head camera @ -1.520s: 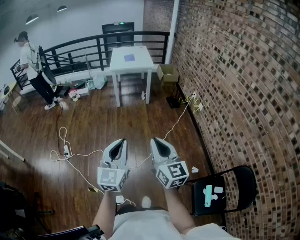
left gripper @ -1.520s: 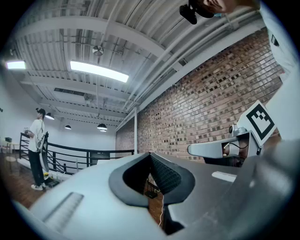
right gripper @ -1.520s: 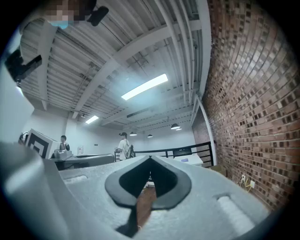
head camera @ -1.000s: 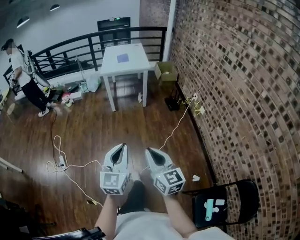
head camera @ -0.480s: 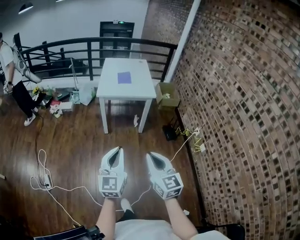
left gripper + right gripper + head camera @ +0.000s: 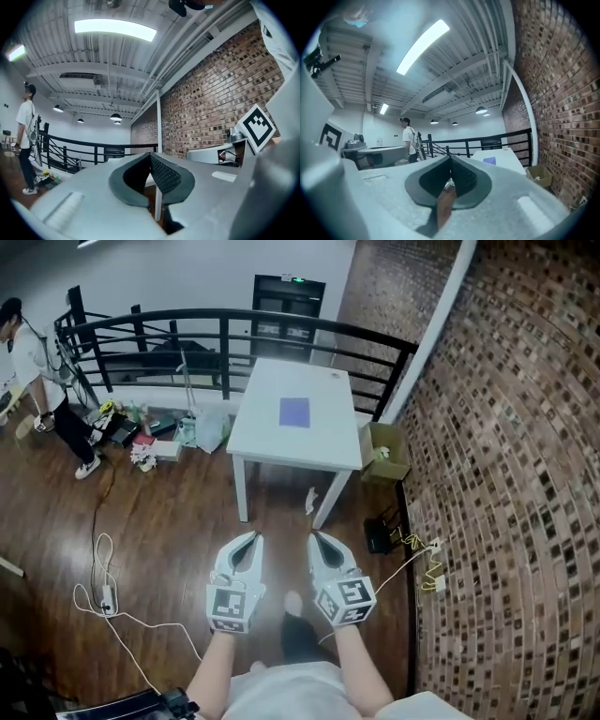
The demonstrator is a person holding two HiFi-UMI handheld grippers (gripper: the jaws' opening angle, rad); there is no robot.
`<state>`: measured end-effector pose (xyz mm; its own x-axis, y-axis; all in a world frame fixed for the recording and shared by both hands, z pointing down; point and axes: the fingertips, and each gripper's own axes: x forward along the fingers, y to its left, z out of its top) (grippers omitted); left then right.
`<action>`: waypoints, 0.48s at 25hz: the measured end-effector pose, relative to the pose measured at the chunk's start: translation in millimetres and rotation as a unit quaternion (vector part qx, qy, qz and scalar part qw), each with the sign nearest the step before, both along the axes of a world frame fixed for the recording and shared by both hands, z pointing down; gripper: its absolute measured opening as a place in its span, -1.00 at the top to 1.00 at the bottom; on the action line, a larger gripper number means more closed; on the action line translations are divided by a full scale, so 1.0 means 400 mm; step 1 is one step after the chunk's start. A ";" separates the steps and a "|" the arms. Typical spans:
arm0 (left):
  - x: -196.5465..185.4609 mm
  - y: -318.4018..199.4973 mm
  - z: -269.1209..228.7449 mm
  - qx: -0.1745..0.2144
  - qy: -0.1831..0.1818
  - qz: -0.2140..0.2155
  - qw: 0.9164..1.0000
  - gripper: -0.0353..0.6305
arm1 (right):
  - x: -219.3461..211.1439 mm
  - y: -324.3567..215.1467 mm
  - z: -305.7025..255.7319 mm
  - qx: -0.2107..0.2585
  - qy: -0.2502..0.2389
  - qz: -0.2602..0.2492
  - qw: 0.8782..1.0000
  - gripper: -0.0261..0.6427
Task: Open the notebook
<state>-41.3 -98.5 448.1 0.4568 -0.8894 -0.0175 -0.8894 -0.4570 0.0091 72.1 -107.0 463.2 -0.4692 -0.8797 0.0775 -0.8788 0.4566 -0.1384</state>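
Note:
A purple notebook (image 6: 294, 412) lies shut near the middle of a white table (image 6: 328, 451), which stands ahead of me by the railing. Both grippers are held level in front of my body, short of the table and pointing towards it. My left gripper (image 6: 253, 538) is shut with nothing between its jaws, and so is my right gripper (image 6: 315, 538). In the right gripper view the notebook (image 6: 490, 160) shows beyond the closed gripper (image 6: 450, 159). In the left gripper view the gripper (image 6: 151, 155) meets tip to tip, with the right gripper to its right.
A brick wall (image 6: 525, 484) runs along the right. A black railing (image 6: 187, 329) stands behind the table. A cardboard box (image 6: 382, 454) and a black object (image 6: 378, 534) sit by the wall. Cables (image 6: 103, 596) trail on the wooden floor. A person (image 6: 33, 357) stands far left beside clutter (image 6: 150, 442).
Both grippers have travelled forward across the floor towards the table, which now looks larger and closer. The folding chair at the right has dropped out of view. Both jaws stayed shut.

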 end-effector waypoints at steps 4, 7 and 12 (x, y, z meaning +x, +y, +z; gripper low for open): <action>0.047 -0.251 0.002 -0.004 0.003 -0.011 1.000 0.85 | 0.057 -0.266 -0.005 0.003 -0.009 -0.017 1.000 0.96; 0.095 -0.428 -0.015 -0.003 -0.010 -0.008 1.000 0.85 | 0.095 -0.458 -0.016 -0.001 -0.012 -0.036 0.999 0.91; 0.120 -0.666 -0.016 -0.013 -0.019 -0.021 1.000 0.85 | 0.163 -0.730 0.040 -0.044 -0.022 -0.038 0.998 0.76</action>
